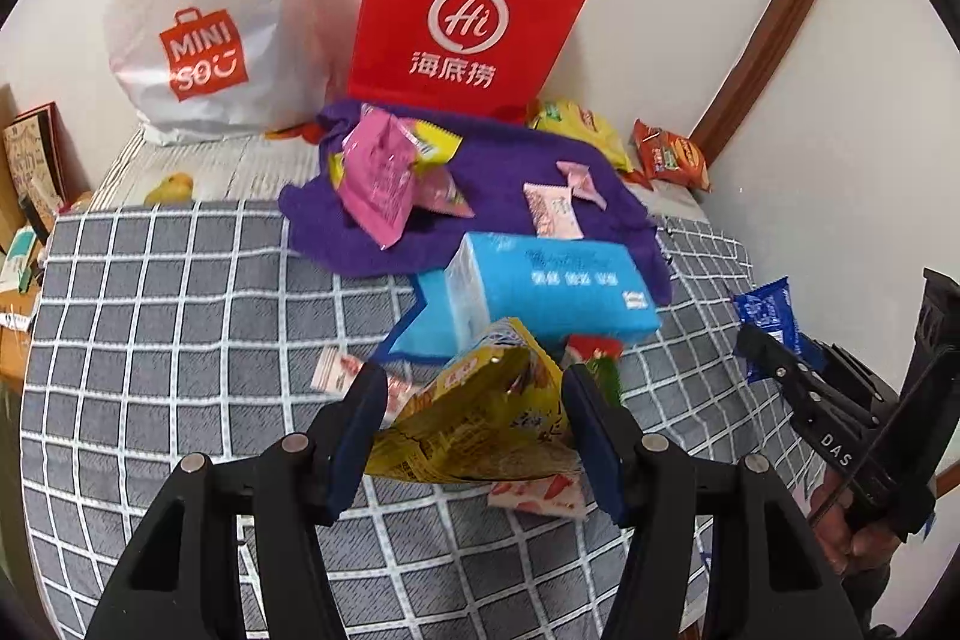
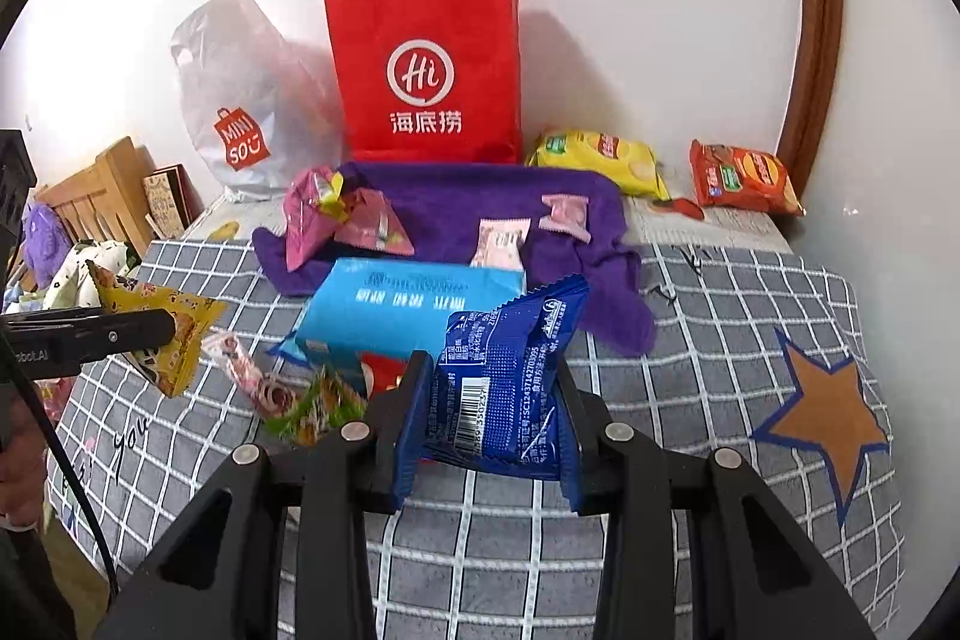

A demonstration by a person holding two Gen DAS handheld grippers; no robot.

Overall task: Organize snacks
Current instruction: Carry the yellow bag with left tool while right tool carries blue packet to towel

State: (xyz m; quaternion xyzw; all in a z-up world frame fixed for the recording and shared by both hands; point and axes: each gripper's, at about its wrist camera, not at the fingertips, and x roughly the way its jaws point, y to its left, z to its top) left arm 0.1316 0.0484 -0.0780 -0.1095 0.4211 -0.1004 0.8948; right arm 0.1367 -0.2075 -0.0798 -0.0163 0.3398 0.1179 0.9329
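Holding two snacks at once, one in each gripper; my left gripper point(image 1: 474, 436) has its jaws clamped on a crumpled yellow snack packet point(image 1: 480, 418), lifted clear of the bed; my right gripper point(image 2: 489, 418) has its jaws clamped on a dark blue snack packet point(image 2: 510, 376), barcode side facing me, also off the cover. From the left wrist view I can see the right gripper at the far right with the blue packet poking out of it; from the right wrist view the left gripper sits at the far left with the yellow packet.

Below lies a grey checked bed cover point(image 1: 180, 316) with an orange star point(image 2: 831, 412) printed on it; a light blue tissue pack point(image 1: 552, 280) lies in the middle, touching a purple towel point(image 1: 498, 178) behind it; pink packets point(image 1: 378, 184) and small pink sweets point(image 2: 564, 214) rest on the towel.

A red paper bag point(image 1: 468, 10) stands against the wall, with a white plastic bag point(image 1: 198, 10) just to its left; a yellow crisp bag point(image 2: 600, 157) and an orange biscuit packet point(image 2: 744, 178) lie at the back right; loose wrappers point(image 2: 300, 400) sit near the tissue pack.
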